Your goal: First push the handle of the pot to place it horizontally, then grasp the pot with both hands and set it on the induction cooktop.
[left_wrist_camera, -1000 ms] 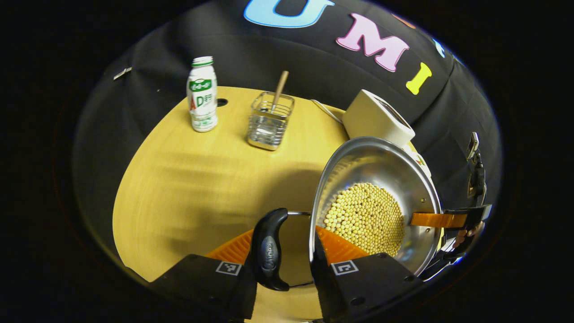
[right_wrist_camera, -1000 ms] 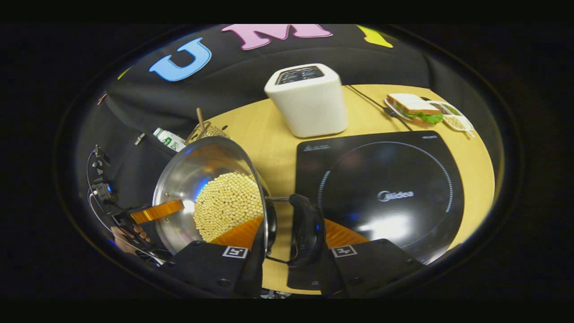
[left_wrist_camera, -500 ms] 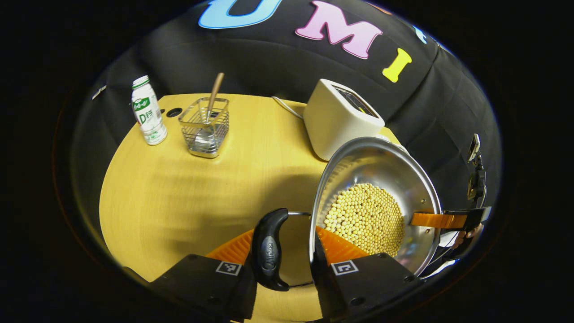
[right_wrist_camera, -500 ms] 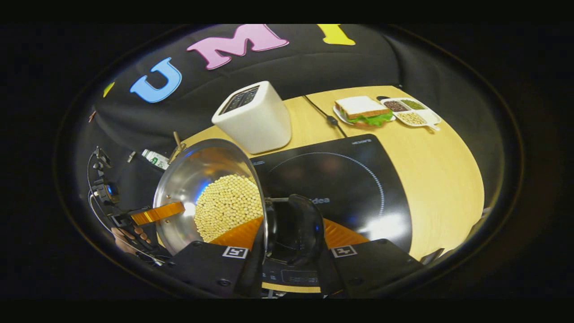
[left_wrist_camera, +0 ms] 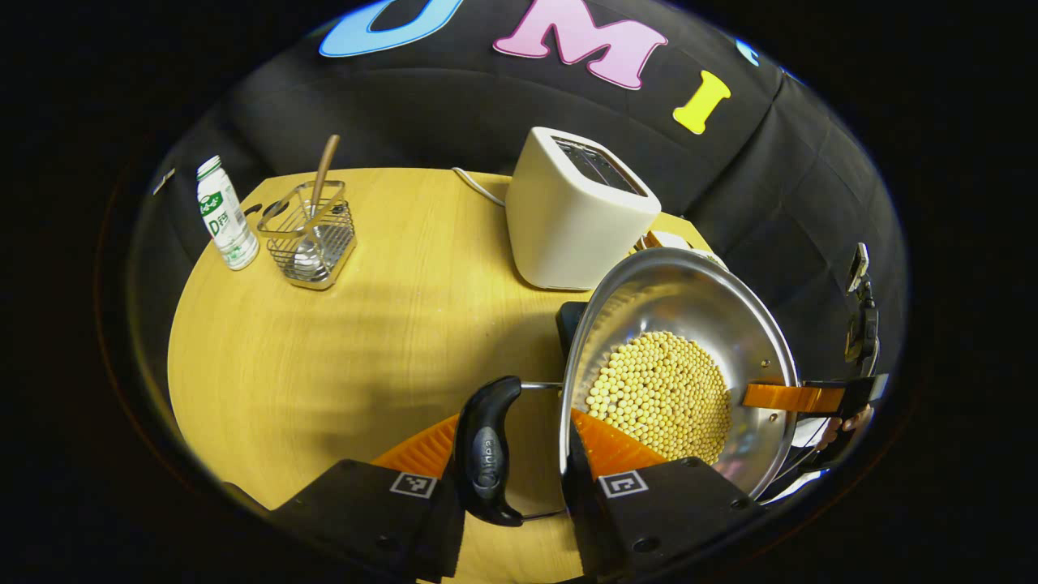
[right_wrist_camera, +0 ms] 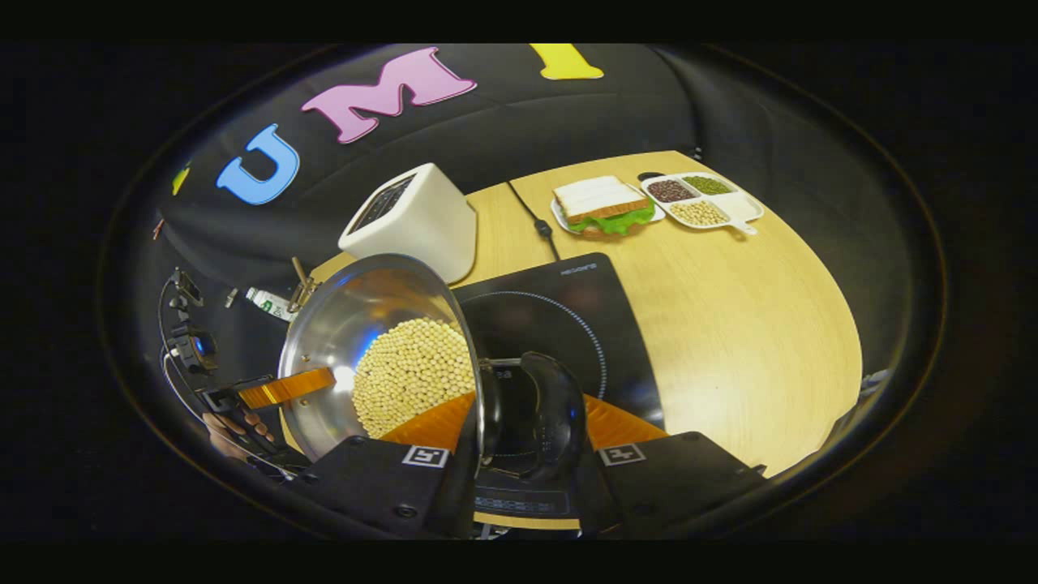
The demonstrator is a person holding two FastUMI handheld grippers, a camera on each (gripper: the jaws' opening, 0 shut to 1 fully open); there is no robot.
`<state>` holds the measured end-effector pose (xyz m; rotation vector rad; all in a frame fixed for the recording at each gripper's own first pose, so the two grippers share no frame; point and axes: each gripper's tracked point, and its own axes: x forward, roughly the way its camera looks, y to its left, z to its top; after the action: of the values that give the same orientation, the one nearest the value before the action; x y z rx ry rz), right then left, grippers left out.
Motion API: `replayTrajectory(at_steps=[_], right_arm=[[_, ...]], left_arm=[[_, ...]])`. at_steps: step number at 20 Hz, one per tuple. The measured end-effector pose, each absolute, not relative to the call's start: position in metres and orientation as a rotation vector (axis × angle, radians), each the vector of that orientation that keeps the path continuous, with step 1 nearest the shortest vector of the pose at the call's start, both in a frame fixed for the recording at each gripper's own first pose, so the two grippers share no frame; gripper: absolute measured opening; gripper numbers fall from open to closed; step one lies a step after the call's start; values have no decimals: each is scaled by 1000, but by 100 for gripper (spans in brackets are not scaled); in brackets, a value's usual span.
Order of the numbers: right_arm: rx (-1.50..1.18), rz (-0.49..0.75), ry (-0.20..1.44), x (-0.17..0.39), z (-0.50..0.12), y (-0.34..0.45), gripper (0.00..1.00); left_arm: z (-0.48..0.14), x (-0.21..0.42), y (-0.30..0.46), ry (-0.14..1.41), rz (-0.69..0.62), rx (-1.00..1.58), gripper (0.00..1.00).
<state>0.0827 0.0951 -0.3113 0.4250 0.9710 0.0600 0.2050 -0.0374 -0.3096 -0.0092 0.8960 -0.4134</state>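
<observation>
Pot (left_wrist_camera: 681,357) hangs between both grippers, left gripper (left_wrist_camera: 512,466) and right gripper (right_wrist_camera: 519,442) each closed on a side handle; induction cooktop (right_wrist_camera: 596,324) lies just ahead of right fingers, under the pot's near edge.

In my left gripper view, the bottle (left_wrist_camera: 225,215) stands at the far left of the table (left_wrist_camera: 340,341), the wire basket (left_wrist_camera: 312,239) just beside it on the right with a utensil (left_wrist_camera: 322,168) upright in it. The toaster (left_wrist_camera: 572,212) sits farther right, behind the pot (left_wrist_camera: 677,365), which has beans (left_wrist_camera: 661,393) in it. In my right gripper view, the cooktop (right_wrist_camera: 568,324) lies on the table right of the pot, the toaster behind it, and the sandwich plate (right_wrist_camera: 604,212) and divided tray (right_wrist_camera: 704,201) side by side at the far edge.
</observation>
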Motion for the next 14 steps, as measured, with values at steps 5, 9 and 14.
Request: replayTrajectory(at_steps=[5, 9, 14], right_arm=[[427, 48, 973, 94, -318, 67, 52], [436, 31, 988, 98, -321, 52, 52], [452, 31, 988, 112, -333, 39, 52]], left_arm=[[-320, 209, -65, 897, -413, -23, 57], [-331, 216, -87, 913, -414, -18, 58], [-332, 224, -98, 897, -405, -25, 58]])
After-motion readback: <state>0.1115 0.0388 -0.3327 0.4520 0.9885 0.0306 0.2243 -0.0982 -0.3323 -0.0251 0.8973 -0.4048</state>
